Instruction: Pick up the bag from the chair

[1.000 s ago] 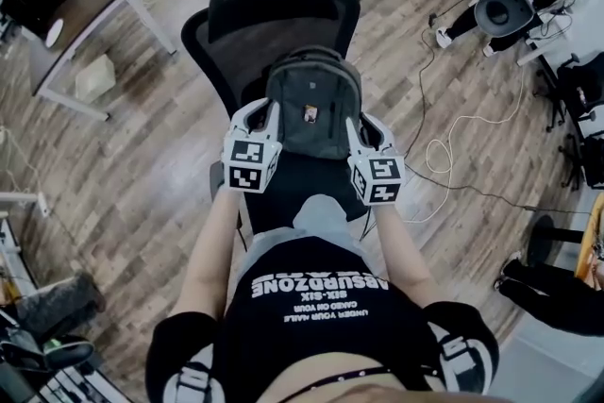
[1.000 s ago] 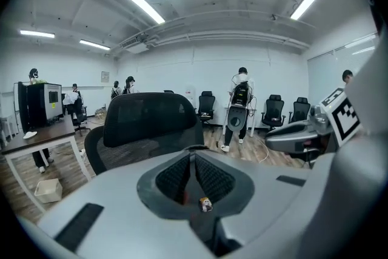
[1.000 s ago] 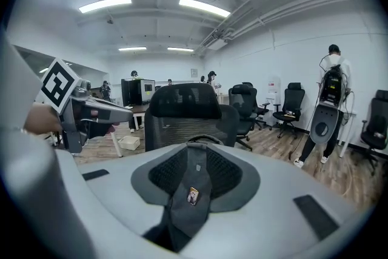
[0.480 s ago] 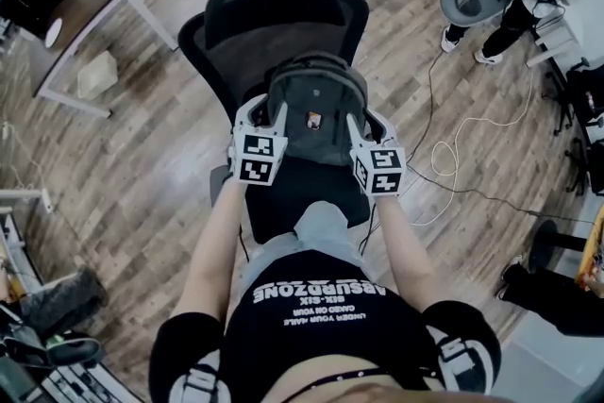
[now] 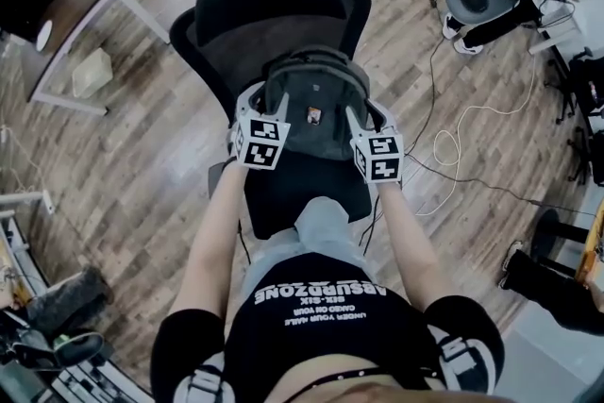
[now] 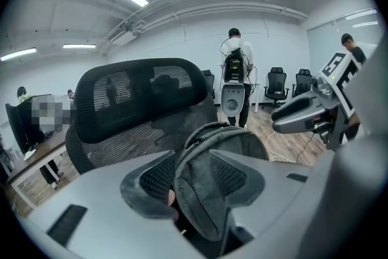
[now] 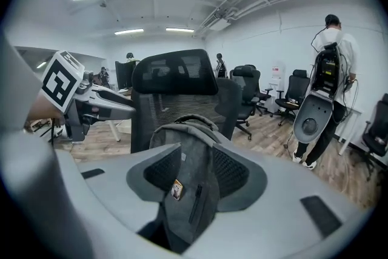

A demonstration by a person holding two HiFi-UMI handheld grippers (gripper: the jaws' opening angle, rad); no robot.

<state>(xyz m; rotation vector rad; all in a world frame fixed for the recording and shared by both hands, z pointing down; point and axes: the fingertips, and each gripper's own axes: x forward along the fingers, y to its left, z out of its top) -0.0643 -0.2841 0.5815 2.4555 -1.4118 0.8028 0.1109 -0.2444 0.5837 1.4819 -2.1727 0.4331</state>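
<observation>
Jaws just spread wide: left gripper point(image 5: 257, 101), right gripper point(image 5: 366, 116) each straddle bag point(image 5: 314, 94) on chair point(image 5: 274, 14).

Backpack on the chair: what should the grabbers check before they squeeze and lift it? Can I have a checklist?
1. Backpack stands upright on the chair: ok.
2. Left gripper jaws have just been opening, with the backpack's side between them: ok.
3. Right gripper jaws have just been opening, with the backpack's other side between them: ok.
4. Firm squeeze on the backpack: not ok, neither gripper is shut on it.
5. Backpack's rear free of the chair: cannot tell, it is hidden.
6. Floor cable lies apart from the backpack: ok.
</observation>
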